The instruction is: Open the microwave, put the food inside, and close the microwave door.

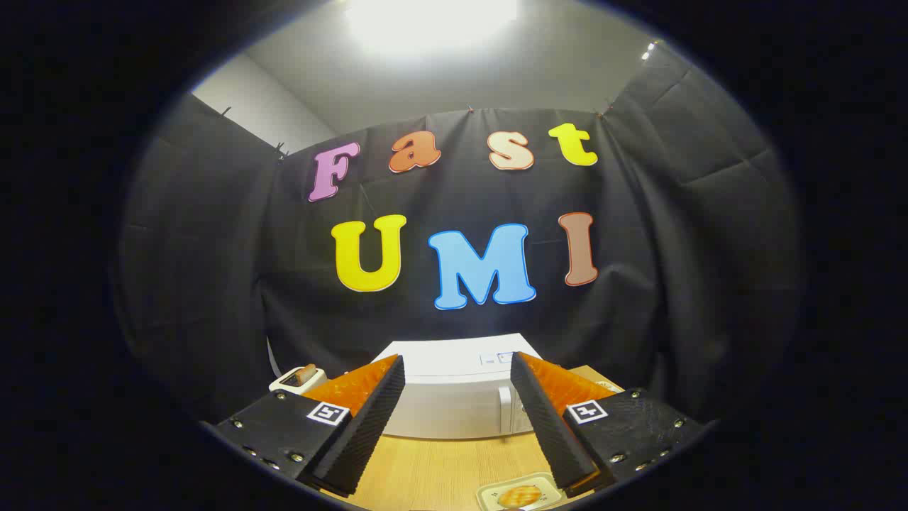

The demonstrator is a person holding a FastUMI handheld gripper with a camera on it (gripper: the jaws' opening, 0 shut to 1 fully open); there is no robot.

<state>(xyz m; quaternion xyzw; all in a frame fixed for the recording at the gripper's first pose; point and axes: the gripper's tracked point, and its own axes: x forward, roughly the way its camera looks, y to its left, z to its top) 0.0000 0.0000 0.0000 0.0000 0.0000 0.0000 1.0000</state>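
Hovering above the light wooden tabletop (440, 468), gripper (457, 419) spread wide, nothing between the fingers.

White box-shaped microwave (454, 394) straight ahead, beyond the fingertips, framed in the gap between them. Door shut. Upright white door handle (505, 410) toward the right side of the front face, just inside the right finger (543, 419); so nearer that finger than the left one (369, 426). Long axis of handle vertical, roughly across the line along which the fingers would close.

Food: golden round pastry on a small pale square plate (496, 505), low and near, under the right finger, close in front of the rig and well short of the microwave. Partly cut off; exact kind of food not clear.

Small white toaster (298, 380) with a brown slice standing in its slot, off to the left beside the microwave. Not part of the job.

Judgement: task at its start, door step not yet done. Coming move turns on the handle lying ahead and slightly right; likely needs a forward reach with a small rightward shift. Plate sits below that path; a low approach risks clipping it.
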